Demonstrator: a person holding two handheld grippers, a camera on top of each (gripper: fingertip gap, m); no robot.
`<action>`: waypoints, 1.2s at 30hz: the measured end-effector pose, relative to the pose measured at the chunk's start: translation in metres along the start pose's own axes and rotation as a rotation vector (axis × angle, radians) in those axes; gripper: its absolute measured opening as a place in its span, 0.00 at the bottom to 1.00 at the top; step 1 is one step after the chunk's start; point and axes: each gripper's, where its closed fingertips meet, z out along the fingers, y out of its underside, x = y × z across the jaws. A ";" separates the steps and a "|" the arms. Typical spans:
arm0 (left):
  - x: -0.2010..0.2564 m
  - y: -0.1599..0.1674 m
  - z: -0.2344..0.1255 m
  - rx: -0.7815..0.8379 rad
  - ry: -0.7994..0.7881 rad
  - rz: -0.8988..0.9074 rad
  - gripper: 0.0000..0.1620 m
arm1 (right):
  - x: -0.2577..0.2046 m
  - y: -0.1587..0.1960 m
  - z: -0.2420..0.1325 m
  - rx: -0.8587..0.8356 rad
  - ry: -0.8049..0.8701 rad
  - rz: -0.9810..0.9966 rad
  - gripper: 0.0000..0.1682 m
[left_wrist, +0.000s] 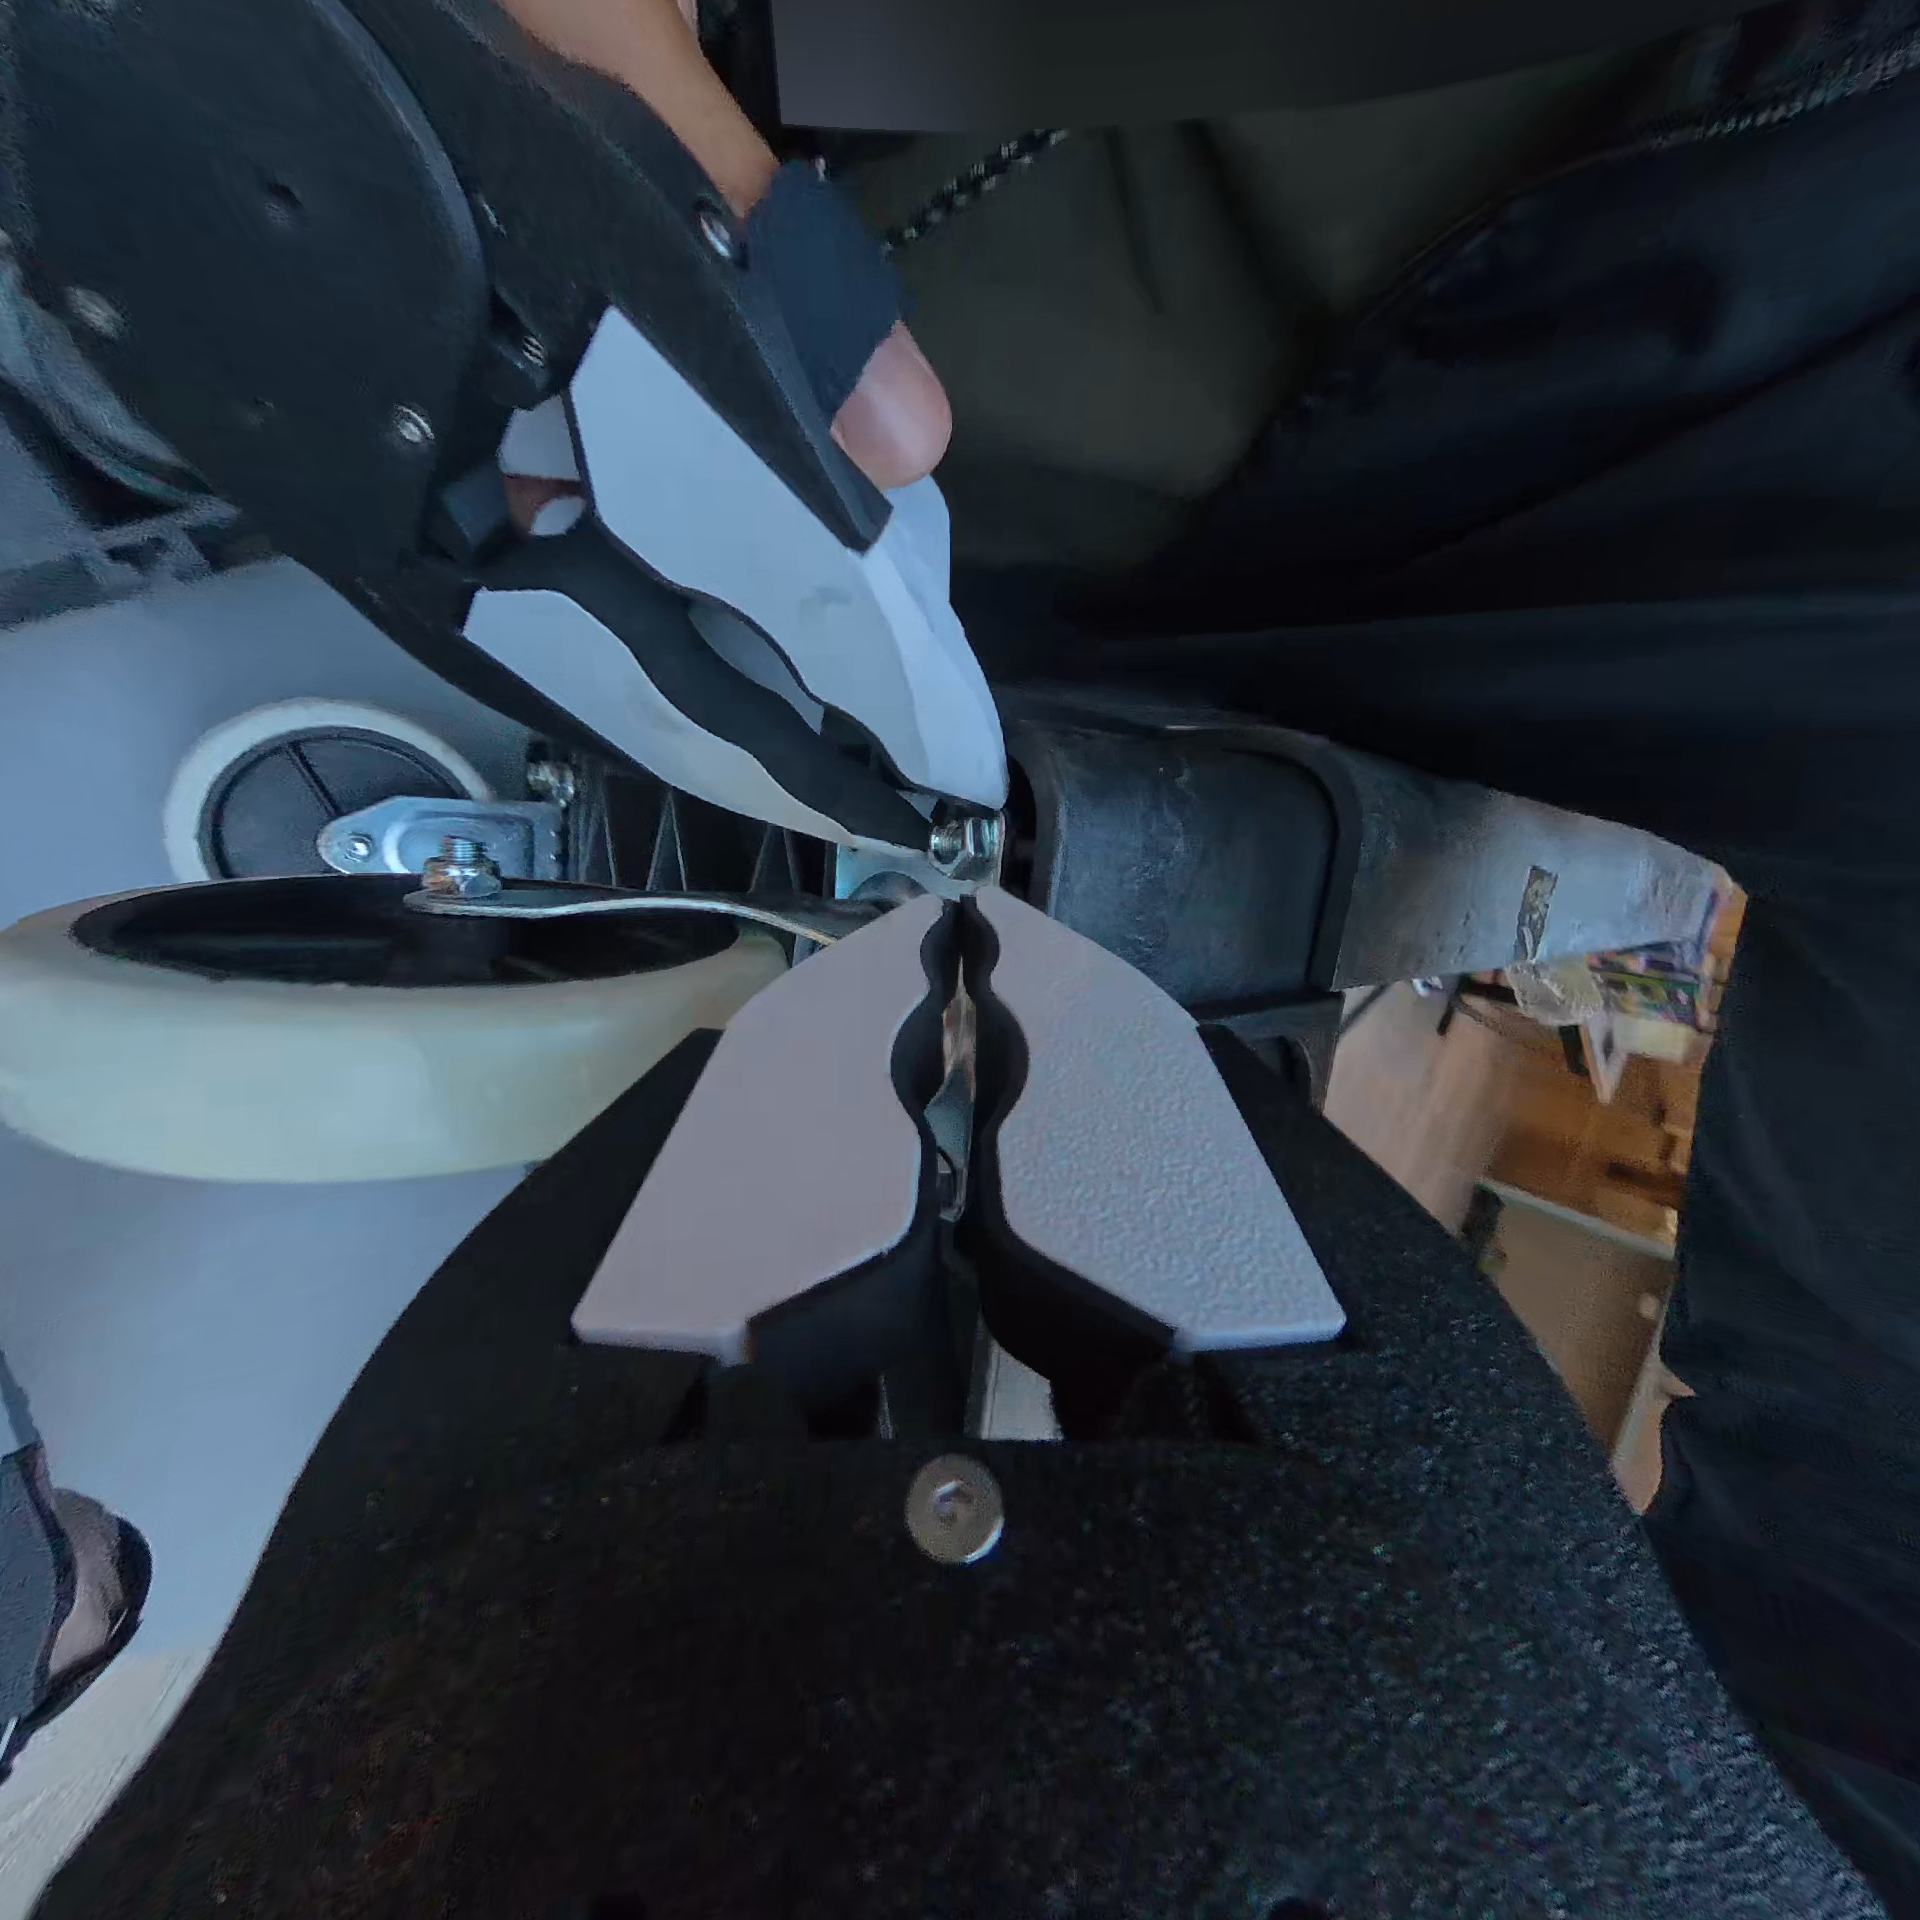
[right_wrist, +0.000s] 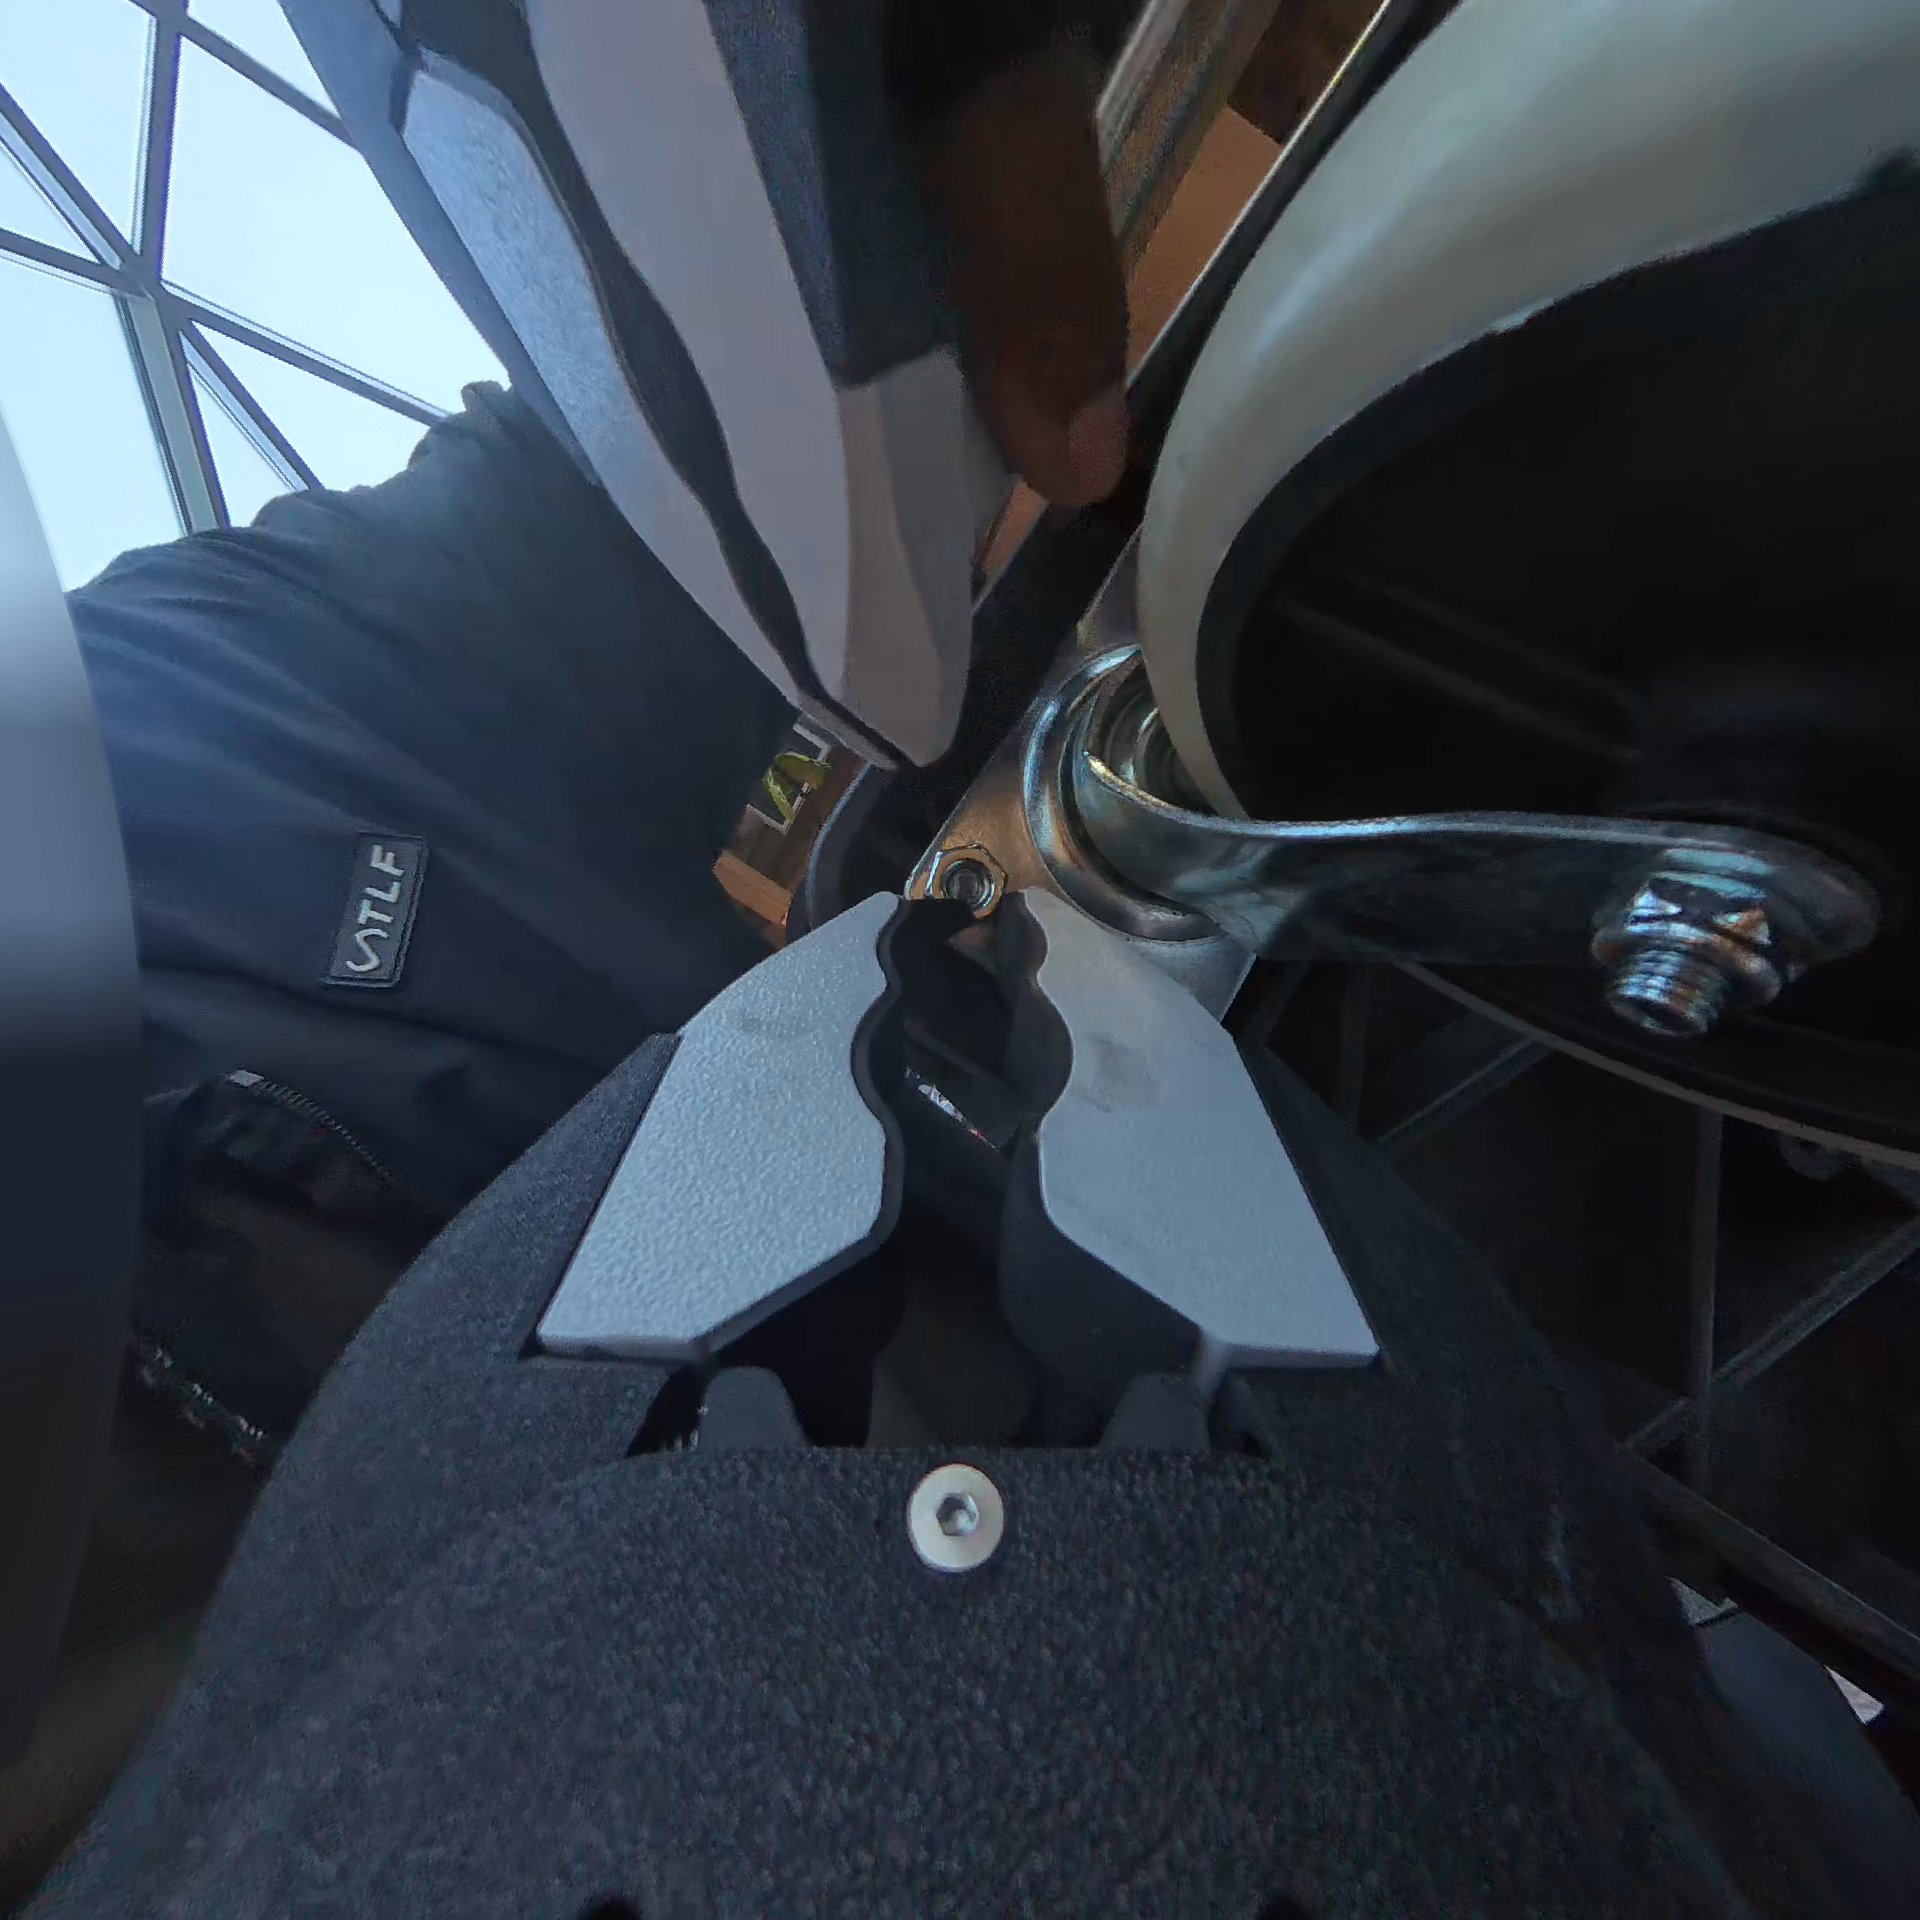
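Two hand-held grippers meet at one small silver hex nut (right_wrist: 961, 881) on the metal mounting plate of a cream-rimmed caster wheel (left_wrist: 260, 1081) with a black hub. Left hand-held gripper (left_wrist: 961, 920): grey-padded tips pressed together, a thin metal edge visible in the slit; what it pinches, cannot tell. Right hand-held gripper (right_wrist: 961, 920): tips slightly parted, just under the nut, touching it. Shiny curved steel fork (right_wrist: 1351, 852) carries a threaded axle bolt (right_wrist: 1683, 951). Second, similar wheel (left_wrist: 322, 779) behind.

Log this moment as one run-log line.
left gripper: shut on caster mounting plate | right gripper: jaws at hex nut, grip unclear | caster wheel alongside
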 end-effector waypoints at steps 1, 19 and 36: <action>0.001 -0.002 -0.005 0.034 -0.028 0.003 0.00 | 0.000 0.000 0.000 0.001 0.000 0.002 0.11; 0.113 0.080 -0.025 0.719 -0.987 -0.301 0.00 | 0.000 0.002 0.000 -0.075 0.066 0.047 0.11; 0.098 0.130 0.116 1.260 -0.757 -0.257 0.00 | 0.001 -0.001 0.003 -0.100 0.159 0.131 0.10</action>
